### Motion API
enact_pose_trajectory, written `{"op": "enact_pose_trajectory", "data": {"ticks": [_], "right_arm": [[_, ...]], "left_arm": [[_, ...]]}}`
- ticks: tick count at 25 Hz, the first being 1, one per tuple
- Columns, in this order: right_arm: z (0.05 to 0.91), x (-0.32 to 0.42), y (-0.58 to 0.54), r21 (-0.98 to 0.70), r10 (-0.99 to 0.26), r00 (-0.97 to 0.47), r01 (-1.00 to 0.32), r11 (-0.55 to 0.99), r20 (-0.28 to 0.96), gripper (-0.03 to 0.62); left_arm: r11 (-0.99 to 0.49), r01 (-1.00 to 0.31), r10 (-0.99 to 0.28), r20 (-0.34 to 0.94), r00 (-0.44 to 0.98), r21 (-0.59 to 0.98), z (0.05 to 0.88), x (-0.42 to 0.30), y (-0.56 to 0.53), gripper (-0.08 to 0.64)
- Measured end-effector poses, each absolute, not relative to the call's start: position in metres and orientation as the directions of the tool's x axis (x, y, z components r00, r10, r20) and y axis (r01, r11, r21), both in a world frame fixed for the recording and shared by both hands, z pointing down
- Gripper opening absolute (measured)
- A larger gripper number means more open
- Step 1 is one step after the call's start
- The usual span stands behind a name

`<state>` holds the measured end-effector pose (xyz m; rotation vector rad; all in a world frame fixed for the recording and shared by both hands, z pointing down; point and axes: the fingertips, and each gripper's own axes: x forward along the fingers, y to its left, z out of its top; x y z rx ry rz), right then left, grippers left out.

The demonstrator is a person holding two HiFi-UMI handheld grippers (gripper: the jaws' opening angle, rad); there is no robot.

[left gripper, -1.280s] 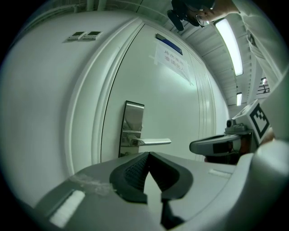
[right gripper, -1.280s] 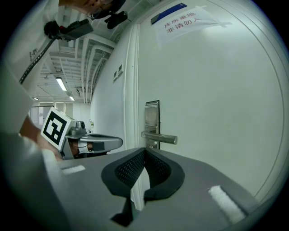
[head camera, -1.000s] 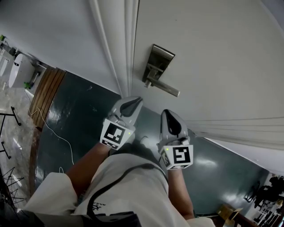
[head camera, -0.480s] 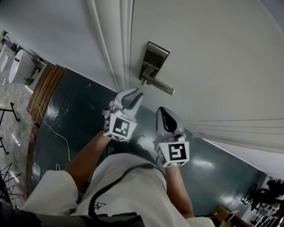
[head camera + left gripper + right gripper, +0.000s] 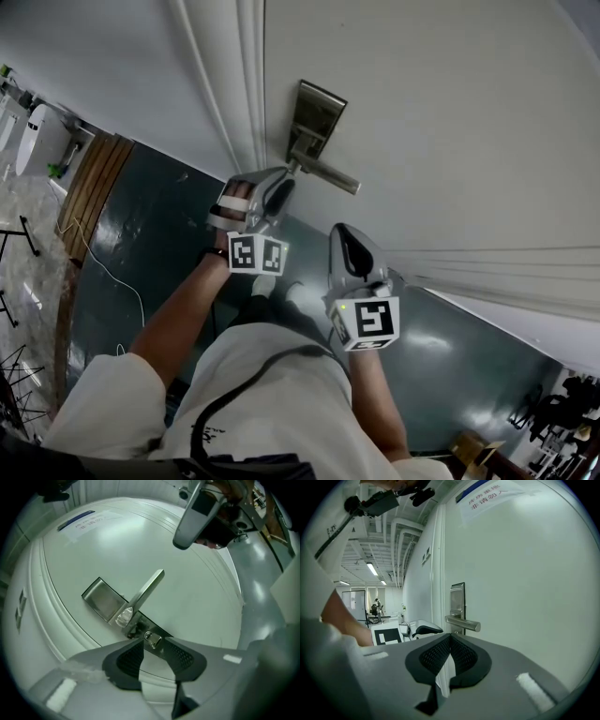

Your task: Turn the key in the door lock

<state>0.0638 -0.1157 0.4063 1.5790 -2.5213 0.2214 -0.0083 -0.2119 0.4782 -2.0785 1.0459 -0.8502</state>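
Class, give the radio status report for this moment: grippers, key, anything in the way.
Left gripper open, jaws just opening, key between them, unpressed. Right gripper shut, empty, off the door. Key sits in lock beneath door handle. Nothing blocking.

The key [image 5: 153, 639] sits in the door [image 5: 450, 112] below the handle [image 5: 323, 175], just before the left gripper [image 5: 267, 193].

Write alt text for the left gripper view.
The left hand-held gripper has just opened its jaws; they stand apart on either side of a small key in the lock of a white door, not pressing on it. A metal lever handle sits just above.
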Motion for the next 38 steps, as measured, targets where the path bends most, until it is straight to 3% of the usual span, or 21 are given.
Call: {"op": "enact_pose_trajectory", "data": {"ticks": [17,21,38], "right_arm": [[0.412,0.073,-0.105,-0.029,-0.881,-0.416,-0.907,0.42,0.228,0.008],[0.413,0.075,-0.104,-0.026,-0.881,-0.411,-0.908,0.417,0.233,0.008],[0.419,0.079,-0.104,-0.037,-0.882,-0.403,-0.913,0.407,0.245,0.008]], "left_arm": [[-0.419,-0.328,-0.858,0.252,0.447,-0.846,0.49,0.005,-0.227,0.117],[-0.418,-0.348,-0.864,0.248,0.438,-0.839,0.489,0.005,-0.23,0.071],[-0.485,-0.513,-0.854,0.257,0.453,-0.708,0.489,0.002,-0.237,0.048]]}}
